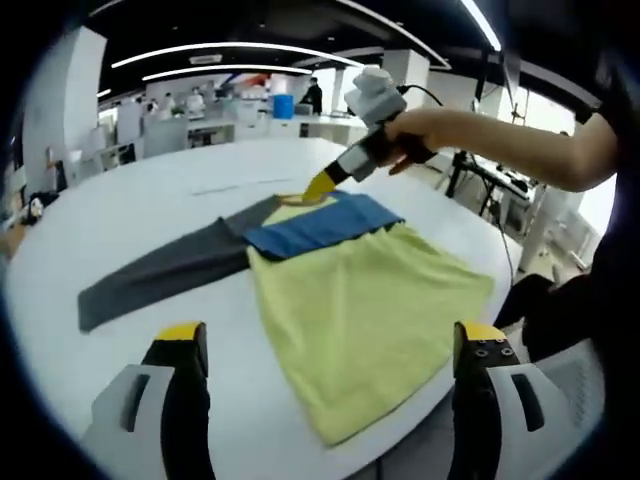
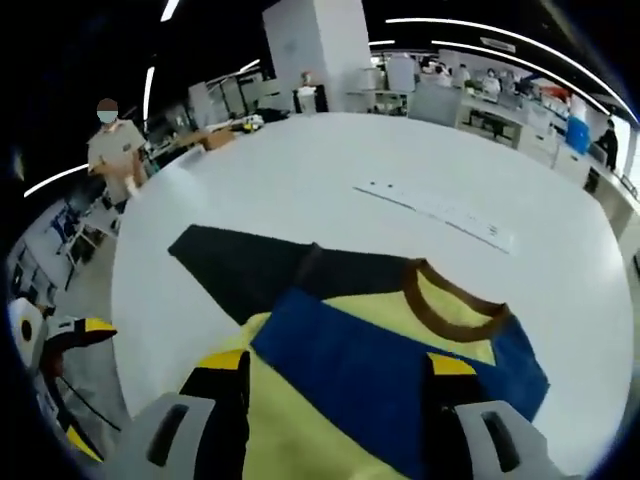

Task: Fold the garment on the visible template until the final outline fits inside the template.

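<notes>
Left gripper (image 1: 325, 375): jaws spread wide, nothing between them, hovering at the near edge of the white table (image 1: 150, 200). Ahead of those jaws, flat on the table, lay the garment (image 1: 365, 300), a yellow shirt with a blue band across the chest and dark grey sleeves; hem nearest the left gripper, one long dark sleeve (image 1: 160, 270) stretched out ahead and to its left. Beyond the shirt, at the brown-trimmed collar (image 1: 300, 200), the right gripper (image 1: 320, 187), held in a person's hand (image 1: 415, 135), yellow tips down by the neckline; whether touching or pinching cloth could not be told.

In the right gripper view, right gripper (image 2: 340, 400) jaws apart, poised over the blue band (image 2: 380, 385), no cloth visibly caught between them. Collar (image 2: 455, 300) just ahead and to the right of the jaws, dark sleeve (image 2: 250, 265) ahead to the left. Farther ahead on the table (image 2: 300, 170), well apart from the shirt, a faint pale strip (image 2: 440, 212) with markings. A person (image 2: 117, 150) standing beyond the table's far left edge.
</notes>
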Demonstrator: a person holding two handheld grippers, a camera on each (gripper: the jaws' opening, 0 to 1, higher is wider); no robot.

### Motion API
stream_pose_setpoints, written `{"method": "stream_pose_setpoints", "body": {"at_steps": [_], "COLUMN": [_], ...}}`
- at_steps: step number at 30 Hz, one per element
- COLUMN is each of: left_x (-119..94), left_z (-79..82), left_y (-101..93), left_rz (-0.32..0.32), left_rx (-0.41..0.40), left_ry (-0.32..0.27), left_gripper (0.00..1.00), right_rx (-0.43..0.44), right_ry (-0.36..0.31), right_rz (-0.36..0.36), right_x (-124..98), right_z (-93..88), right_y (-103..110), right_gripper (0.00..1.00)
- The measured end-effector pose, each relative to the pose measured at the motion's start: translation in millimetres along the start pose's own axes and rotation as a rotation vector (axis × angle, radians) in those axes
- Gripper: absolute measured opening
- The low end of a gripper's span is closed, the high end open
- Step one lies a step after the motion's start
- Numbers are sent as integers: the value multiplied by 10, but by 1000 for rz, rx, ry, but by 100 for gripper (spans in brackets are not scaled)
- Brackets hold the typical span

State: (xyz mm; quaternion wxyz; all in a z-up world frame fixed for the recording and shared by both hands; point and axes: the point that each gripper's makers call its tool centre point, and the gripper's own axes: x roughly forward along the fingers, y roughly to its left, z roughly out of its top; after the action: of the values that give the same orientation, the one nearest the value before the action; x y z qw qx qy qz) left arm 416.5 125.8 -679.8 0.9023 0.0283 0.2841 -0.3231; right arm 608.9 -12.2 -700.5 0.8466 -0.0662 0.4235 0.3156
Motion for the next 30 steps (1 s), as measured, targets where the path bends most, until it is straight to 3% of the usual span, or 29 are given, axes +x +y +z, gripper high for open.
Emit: {"method": "stream_pose_setpoints", "body": {"at_steps": [18, 30], "left_x": [-4, -5], "left_z": [9, -25], "left_y": [14, -2], "left_rz": [4, -2], "left_rx": [7, 4], "left_ry": [0, 7], "left_gripper": [99, 99], "right_rx": [66, 111], "right_ry": [12, 25], "right_rz": [-87, -148], "right_x": [-508, -660], "right_z": [-583, -1025], "right_y": [-586, -923], "right_gripper": [59, 46]}}
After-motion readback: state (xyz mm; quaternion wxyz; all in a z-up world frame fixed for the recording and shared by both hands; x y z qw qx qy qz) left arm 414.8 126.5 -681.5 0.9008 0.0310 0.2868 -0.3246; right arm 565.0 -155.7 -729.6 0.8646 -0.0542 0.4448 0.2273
